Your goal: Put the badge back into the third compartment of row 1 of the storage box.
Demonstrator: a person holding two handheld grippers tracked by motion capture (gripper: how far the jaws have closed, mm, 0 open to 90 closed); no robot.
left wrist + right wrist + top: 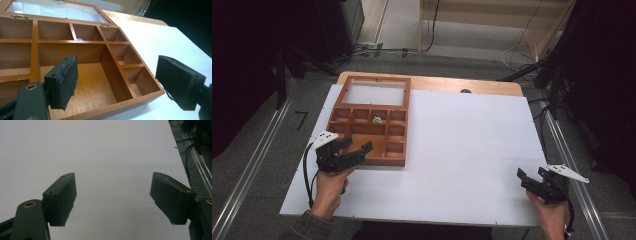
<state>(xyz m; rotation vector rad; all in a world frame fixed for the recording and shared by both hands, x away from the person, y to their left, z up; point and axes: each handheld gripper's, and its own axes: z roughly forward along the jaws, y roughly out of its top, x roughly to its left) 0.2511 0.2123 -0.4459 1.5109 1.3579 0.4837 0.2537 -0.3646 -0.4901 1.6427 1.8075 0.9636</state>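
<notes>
A stiff wooden compartment box (368, 132), lid open, lies at the worktop's (462, 150) far left; its rigid front rim is best gripped. Left hand-held gripper (358, 146) is spread beside it; right hand-held gripper (530, 175) is spread, well apart

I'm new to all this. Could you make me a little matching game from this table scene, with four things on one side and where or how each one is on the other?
Things:
1. wooden box
2. small pale object
3. left gripper
4. right gripper

Places or states:
A. open, above bare white board near the table's right edge
B. lid swung back, lying flat
C. in a back-row compartment
D. open, at the box's near edge

Pairs: 1-B, 2-C, 3-D, 4-A
</notes>
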